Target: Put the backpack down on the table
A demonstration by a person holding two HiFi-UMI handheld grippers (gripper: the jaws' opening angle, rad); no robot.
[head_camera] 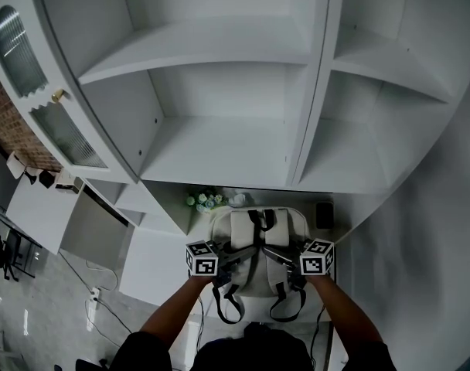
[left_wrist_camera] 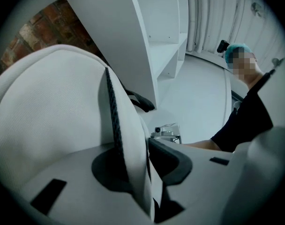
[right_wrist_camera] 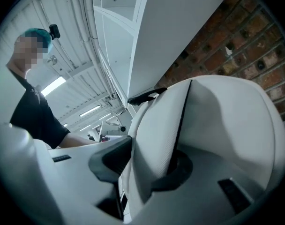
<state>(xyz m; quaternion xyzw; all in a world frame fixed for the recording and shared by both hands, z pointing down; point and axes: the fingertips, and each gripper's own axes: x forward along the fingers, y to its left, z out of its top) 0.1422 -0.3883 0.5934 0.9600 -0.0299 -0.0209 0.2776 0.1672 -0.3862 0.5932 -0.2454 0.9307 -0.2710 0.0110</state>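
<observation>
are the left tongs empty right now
No, the left tongs are clamped on a fold of the white backpack.

Shows white shelving (head_camera: 219,141), a ribbed-glass door (head_camera: 17,45) at left, brick wall (head_camera: 7,122) beyond, green flowers (head_camera: 205,200) beneath

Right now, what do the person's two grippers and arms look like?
The left gripper and right gripper have pale grey plastic bodies with dark padded jaws. Each carries a white cube printed with black square markers. The person wears short dark sleeves.
</observation>
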